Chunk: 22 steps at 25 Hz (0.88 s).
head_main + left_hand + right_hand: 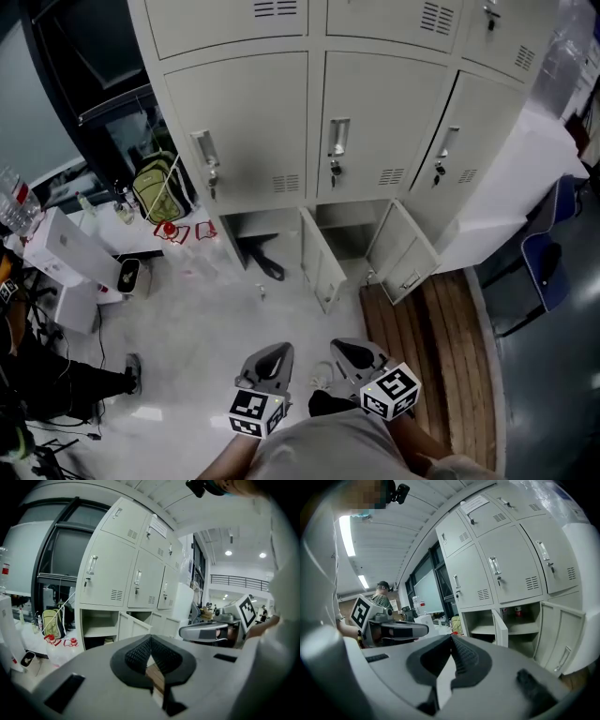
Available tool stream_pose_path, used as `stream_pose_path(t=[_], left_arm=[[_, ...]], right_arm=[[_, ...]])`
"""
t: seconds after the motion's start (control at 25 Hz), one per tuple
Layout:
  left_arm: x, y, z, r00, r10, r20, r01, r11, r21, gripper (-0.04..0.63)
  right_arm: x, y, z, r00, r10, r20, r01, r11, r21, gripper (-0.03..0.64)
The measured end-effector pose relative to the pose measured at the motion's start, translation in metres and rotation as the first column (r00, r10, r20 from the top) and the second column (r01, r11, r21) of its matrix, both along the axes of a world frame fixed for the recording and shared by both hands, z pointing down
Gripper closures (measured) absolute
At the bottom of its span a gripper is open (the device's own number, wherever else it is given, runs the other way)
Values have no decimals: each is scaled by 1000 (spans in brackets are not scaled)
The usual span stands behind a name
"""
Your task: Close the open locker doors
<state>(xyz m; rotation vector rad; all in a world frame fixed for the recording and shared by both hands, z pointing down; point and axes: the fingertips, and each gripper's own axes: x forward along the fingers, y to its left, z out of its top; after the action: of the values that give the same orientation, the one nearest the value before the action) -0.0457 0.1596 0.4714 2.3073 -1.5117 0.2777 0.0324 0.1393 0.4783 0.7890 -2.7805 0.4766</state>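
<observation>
Grey lockers (pixel 375 112), two bottom doors (pixel 319 261) open; label (pixel 473 502) illegible; left gripper (pixel 150 639), right gripper (pixel 451 636) jaws clenched

The lockers (pixel 375 112) look like sheet metal painted a smooth, matt cream, and the open lower doors (pixel 323 262) have the same finish. Their handles (pixel 337 136) are shiny bare metal. The floor (pixel 206 319) is pale, smooth and faintly glossy. A slatted platform (pixel 422 328) is brown wood. The left gripper (pixel 277 352) and right gripper (pixel 343 347) have matt grey plastic shells and black, finely ribbed, rubbery-looking pads (pixel 136 656). A green bag (pixel 157 192) looks like cloth.
</observation>
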Motion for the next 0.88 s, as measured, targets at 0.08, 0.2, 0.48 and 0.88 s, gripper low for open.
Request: stream_pose_path(t=[0.08,0.2,0.48,0.88], left_arm=[[0,-18,0,1000,-21,-4,21,1000,10,581],[2,-40,0,999,-41,-4,41,999,8,581],[7,-83,-4,997,-71,12,71,997,17,581],[13,-115,-8,997,-74,19,74,997,12,581]], right_arm=[[0,-17,1,1000,-14,1,14,1000,-4,589],[3,-42,2,1000,-30,2,30,1000,-9,589],[11,-89,0,999,-46,19,47,999,-9,589],[26,-124,4,999,-26,27,26,999,-22,589]])
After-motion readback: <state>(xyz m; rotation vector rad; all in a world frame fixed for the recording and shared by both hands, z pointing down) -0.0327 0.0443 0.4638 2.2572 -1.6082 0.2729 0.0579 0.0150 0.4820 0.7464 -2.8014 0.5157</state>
